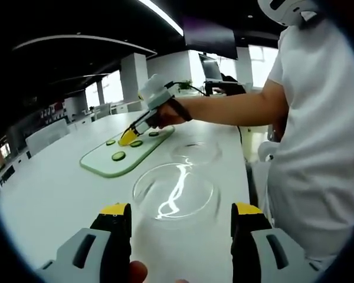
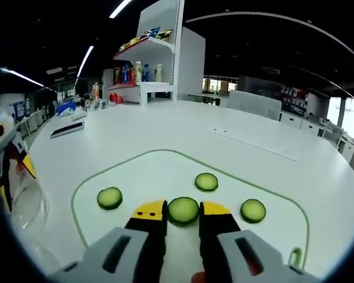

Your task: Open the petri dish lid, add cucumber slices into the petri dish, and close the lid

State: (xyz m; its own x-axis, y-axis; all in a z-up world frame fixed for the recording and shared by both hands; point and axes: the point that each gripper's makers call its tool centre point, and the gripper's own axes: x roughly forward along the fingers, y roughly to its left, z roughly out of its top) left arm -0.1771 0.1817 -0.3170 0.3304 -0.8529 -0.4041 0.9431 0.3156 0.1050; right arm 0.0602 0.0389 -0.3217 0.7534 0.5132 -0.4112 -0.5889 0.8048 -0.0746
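1. Petri dish lid (image 1: 176, 190), in the left gripper view, is a clear round piece raised above the white table (image 1: 53, 194) between the yellow-tipped jaws of the left gripper (image 1: 180, 213); the jaws stand wide, one at each side of its near rim, and whether they actually pinch it cannot be told.
2. Beyond it, the petri dish (image 1: 196, 151) sits uncovered on the table, nothing visible inside it, just beside the right end of the cutting board (image 1: 100, 163).
3. Bare tabletop stretches to the left of the board; the table's right edge runs close by the dish, with the person's white shirt (image 1: 318, 147) beyond it.
4. The person's hand (image 1: 165, 112) reaches out from the right, arm extended, holding the right gripper (image 1: 128, 137) tilted down onto the board among the green slices.
5. In the right gripper view, the board's green-edged outline curves around four cucumber slices, well apart from one another.
6. The right gripper (image 2: 183, 213) has its jaws drawn in against the near cucumber slice (image 2: 183, 210), gripping it by its edges, low over the board.
7. Other slices (image 2: 110, 198) lie left, right and farther back; open white table extends behind to a shelf (image 2: 143, 65) of bottles.
8. At the left edge, part of the left gripper (image 2: 12, 159) and the lid's clear rim come in.
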